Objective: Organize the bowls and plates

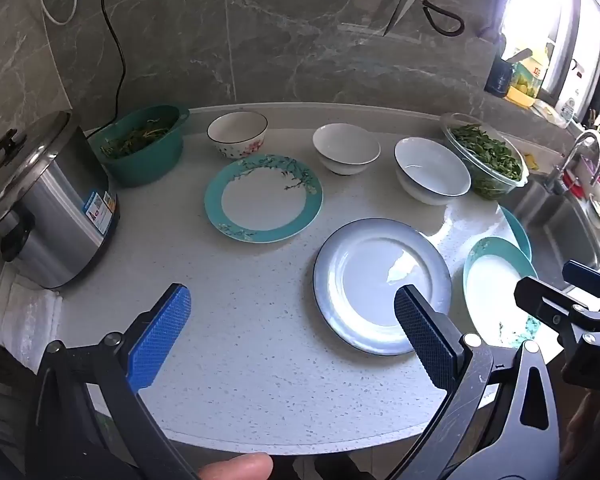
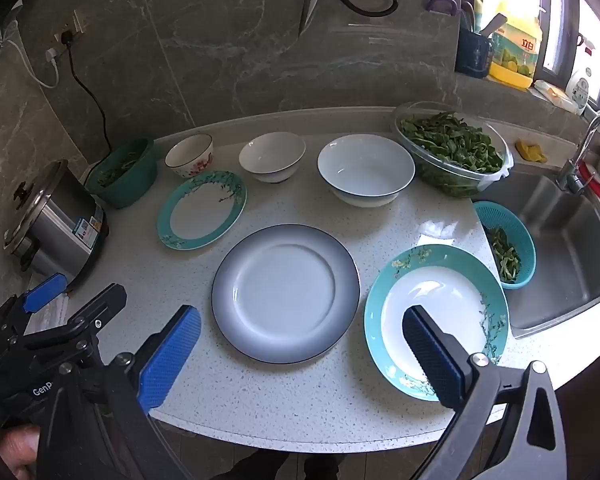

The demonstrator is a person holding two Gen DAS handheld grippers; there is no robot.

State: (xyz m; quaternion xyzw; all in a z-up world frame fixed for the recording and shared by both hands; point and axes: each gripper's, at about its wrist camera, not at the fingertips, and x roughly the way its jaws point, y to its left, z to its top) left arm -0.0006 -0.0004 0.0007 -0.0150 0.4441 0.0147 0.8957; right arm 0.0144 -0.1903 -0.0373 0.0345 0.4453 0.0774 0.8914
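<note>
The right gripper hangs over the near edge of the pale speckled surface, its blue-padded fingers spread wide with nothing between them. Just beyond the gap between the fingers lies a grey-rimmed plate. The right finger overlaps the teal-rimmed plate in view; whether it touches is unclear. Beyond the left finger sits a second teal plate. Farther out stand a flowered bowl, a small white bowl and a large white bowl. The left gripper shows beside the left finger.
</note>
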